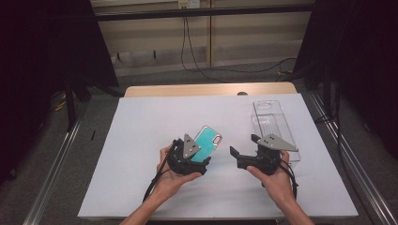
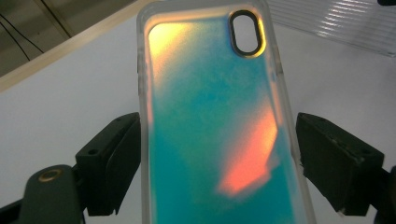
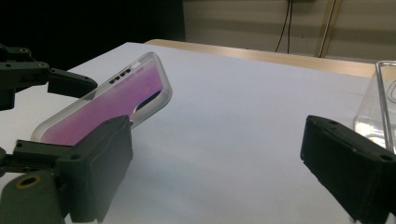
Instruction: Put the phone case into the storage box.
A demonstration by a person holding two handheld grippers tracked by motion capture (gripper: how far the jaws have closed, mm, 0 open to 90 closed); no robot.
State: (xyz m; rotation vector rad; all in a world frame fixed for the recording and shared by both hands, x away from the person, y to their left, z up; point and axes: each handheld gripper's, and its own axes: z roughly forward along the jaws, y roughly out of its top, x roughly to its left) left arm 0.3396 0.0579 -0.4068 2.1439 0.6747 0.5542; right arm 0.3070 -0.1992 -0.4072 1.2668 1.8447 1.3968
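My left tool [image 1: 199, 161] has the teal phone case [image 1: 206, 143] between its jaws, lifted off the desk [image 1: 141, 140] and tilted, its camera cutout at the end farthest from my hand. In the left gripper view the case [image 2: 215, 140] sits against the jaw on one side, but I see a thin gap at the other, so I cannot tell whether the clamp is truly firm; I would squeeze evenly on the long edges before moving on. My right tool [image 1: 244, 157] is spread wide and holds nothing, with the case off to its left. The clear tray [image 1: 274, 124] lies beyond my right tool. To do this well, I judge I should keep the case level, bring the right tool in slowly toward the free end, and grip the rim, not the glossy back, which looks slippery.
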